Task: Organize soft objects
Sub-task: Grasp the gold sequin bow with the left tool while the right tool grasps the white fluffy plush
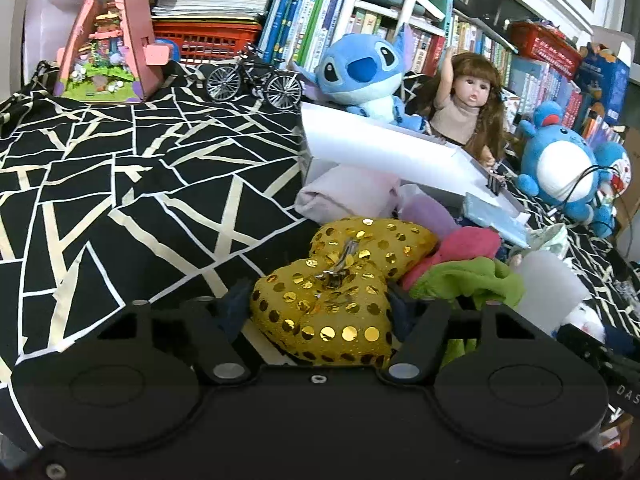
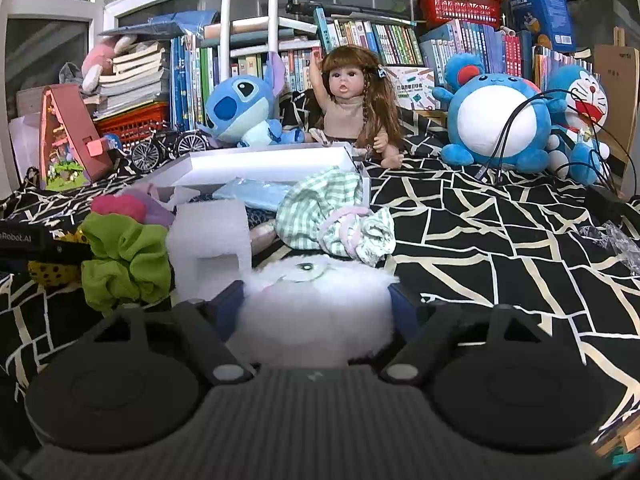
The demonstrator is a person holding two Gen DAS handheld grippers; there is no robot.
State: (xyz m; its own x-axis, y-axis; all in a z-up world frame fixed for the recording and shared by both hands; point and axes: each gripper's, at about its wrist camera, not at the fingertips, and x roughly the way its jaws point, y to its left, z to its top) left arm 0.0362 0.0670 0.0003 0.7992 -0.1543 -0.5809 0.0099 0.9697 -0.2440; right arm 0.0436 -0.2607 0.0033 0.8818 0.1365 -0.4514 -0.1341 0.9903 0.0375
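Note:
A gold sequined bow (image 1: 332,304) lies on the black patterned cloth (image 1: 140,184), and my left gripper (image 1: 318,308) is shut on it, blue pads against both sides. My right gripper (image 2: 316,304) is shut on a white fluffy plush piece (image 2: 316,320). Between the two sit a green scrunchie (image 2: 124,260), a pink soft item (image 1: 468,244), a white foam block (image 2: 210,240) and a green checked cloth (image 2: 332,216). Behind them stands an open white box (image 2: 272,164) with a pale pink folded cloth (image 1: 348,196) at its corner.
A blue alien plush (image 2: 240,108), a doll (image 2: 352,108), a round blue plush (image 2: 492,120) and a blue cat plush (image 2: 580,112) line the back before shelves of books. A model bicycle (image 1: 256,80) and pink toy house (image 1: 116,36) stand far left. Black cables (image 2: 520,132) trail at right.

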